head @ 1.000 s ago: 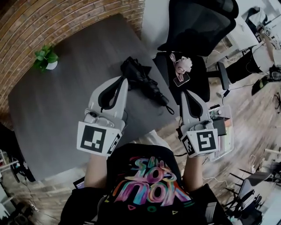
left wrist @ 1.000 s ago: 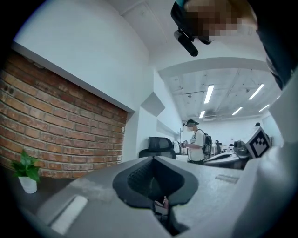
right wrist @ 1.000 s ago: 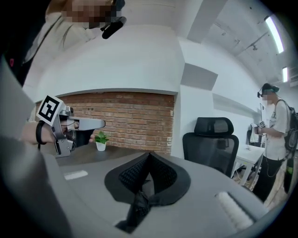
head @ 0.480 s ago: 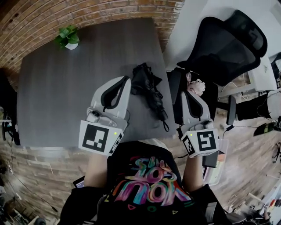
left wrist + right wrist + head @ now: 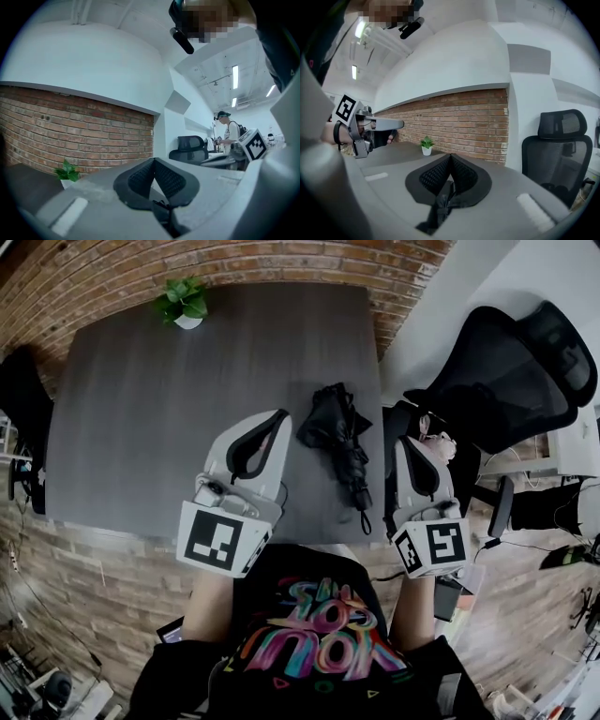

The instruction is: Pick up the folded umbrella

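The folded black umbrella (image 5: 339,442) lies on the dark grey table (image 5: 169,409) close to its right edge, with its strap end toward me. My left gripper (image 5: 278,415) hovers over the table just left of the umbrella, shut and empty; its pads (image 5: 140,176) meet at the tip. Just past the table's right edge, level with the umbrella, my right gripper (image 5: 410,440) is also shut with nothing held, its pads (image 5: 436,176) pressed together. Neither gripper touches the umbrella.
A small potted plant (image 5: 183,304) stands at the table's far edge by the brick wall (image 5: 281,259). A black office chair (image 5: 506,381) sits right of the table, behind my right gripper. A person (image 5: 229,133) stands far off in the left gripper view.
The whole view has swung, so the table now lies square in front. My right gripper has moved from over the chair to beside the table's edge and the umbrella. Both grippers stayed shut.
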Tool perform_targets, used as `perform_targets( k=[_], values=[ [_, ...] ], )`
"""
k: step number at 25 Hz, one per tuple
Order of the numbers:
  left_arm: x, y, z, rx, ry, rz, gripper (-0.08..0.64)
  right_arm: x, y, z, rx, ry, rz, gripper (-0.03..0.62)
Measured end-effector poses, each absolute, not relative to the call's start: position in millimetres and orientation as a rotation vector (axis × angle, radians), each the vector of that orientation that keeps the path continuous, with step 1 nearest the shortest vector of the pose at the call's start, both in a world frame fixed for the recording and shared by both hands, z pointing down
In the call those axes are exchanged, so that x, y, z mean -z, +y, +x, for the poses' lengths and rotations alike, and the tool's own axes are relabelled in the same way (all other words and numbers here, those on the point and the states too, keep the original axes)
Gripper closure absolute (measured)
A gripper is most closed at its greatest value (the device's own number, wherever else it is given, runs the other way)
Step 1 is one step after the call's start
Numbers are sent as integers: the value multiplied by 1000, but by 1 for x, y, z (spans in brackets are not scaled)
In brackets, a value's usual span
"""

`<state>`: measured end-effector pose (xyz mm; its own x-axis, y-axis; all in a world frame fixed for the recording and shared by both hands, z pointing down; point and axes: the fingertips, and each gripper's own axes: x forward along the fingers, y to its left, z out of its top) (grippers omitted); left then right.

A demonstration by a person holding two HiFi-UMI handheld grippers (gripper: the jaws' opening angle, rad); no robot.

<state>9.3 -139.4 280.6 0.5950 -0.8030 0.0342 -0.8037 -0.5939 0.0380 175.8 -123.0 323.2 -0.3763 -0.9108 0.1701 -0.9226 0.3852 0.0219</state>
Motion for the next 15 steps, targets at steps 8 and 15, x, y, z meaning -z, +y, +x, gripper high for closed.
perform_targets(
  k=[8,15],
  values=[
    [-283,-150,-3,-21,-1382,2744,558,-325,-133,160,-113,-2476,1624,592],
    [-286,-158,-5,-30,-1366,2743,558,-338,-141,152,-116,-2467,1578,578]
  ],
)
